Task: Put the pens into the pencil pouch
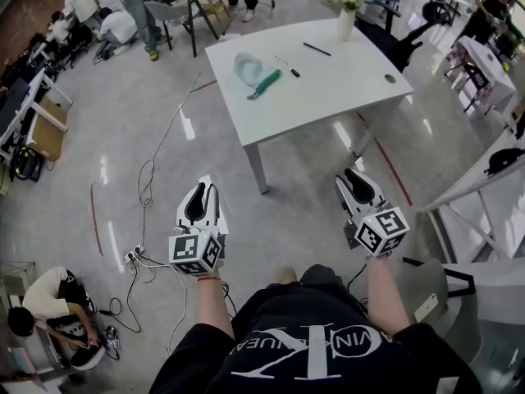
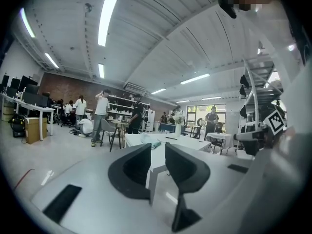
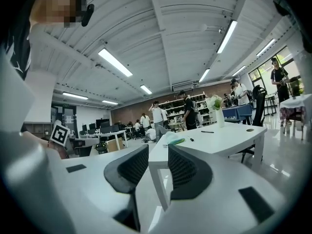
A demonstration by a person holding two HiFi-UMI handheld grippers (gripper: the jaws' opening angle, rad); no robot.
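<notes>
Table (image 1: 344,80): far; pouch (image 1: 245,66), green pen (image 1: 267,83) on it
My left gripper (image 1: 201,197): near; fingers spread, empty
My right gripper (image 1: 355,183): near; fingers spread, empty

Bare floor (image 1: 291,216) leads up to the white table (image 1: 344,72), cables (image 1: 146,183) trailing across it at left.

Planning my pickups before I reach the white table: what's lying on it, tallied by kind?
Pouch: 1
Green pen: 1
Black pens: 2
Vase of flowers: 1
Total: 5
</notes>
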